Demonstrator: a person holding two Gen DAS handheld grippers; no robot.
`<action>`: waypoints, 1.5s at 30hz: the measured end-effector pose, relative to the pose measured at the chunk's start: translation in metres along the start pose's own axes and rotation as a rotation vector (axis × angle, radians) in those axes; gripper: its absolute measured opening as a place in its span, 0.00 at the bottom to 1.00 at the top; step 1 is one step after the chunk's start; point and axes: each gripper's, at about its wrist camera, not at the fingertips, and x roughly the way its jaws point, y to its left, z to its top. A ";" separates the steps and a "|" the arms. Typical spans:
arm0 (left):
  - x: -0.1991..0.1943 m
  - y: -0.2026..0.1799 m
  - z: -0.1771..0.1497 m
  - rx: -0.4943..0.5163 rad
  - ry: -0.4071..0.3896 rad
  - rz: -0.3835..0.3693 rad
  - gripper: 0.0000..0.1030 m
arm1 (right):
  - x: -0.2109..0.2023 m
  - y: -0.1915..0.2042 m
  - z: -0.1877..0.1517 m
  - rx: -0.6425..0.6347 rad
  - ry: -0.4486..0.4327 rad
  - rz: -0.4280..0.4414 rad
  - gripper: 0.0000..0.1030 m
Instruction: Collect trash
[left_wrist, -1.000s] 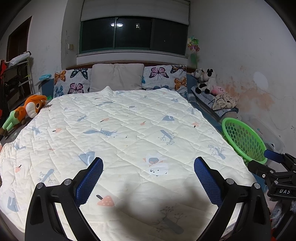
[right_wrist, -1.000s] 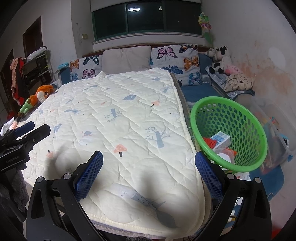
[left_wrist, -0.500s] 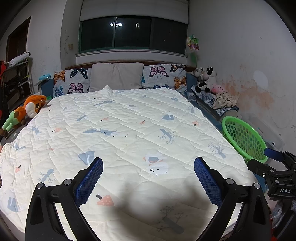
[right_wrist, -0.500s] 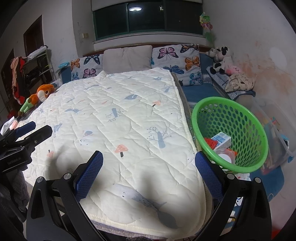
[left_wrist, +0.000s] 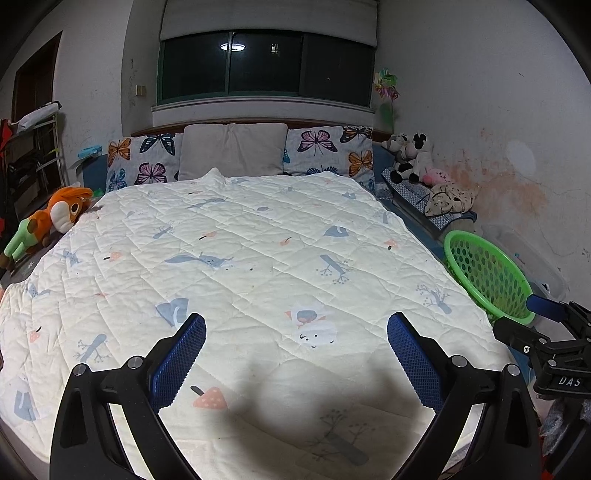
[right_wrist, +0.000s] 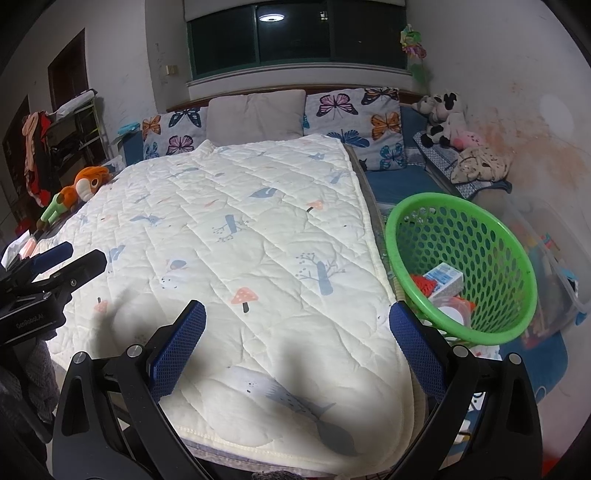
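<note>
Both tongs gape empty above the quilt's foot edge.

Bed with cream quilt, butterfly pillows at its head edge, orange plush toy at its left edge.

Basket right of bed, carton inside, pillows behind

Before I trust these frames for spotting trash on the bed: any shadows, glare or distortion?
Left wrist view: dark shadows cover the near quilt between the left gripper's fingers; ceiling light reflects in the window. Right wrist view: similar shadows on the quilt's near edge, fisheye bending, black corners; green basket evenly lit.
</note>
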 end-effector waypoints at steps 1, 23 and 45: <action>0.000 0.000 -0.001 0.000 0.000 0.000 0.93 | 0.000 0.000 0.000 0.001 -0.001 0.000 0.96; 0.005 0.003 -0.004 -0.003 0.009 0.006 0.93 | 0.003 0.001 -0.002 0.003 0.004 0.004 0.96; 0.002 0.002 -0.003 -0.017 0.008 0.018 0.93 | 0.005 0.001 -0.004 -0.003 0.007 0.010 0.96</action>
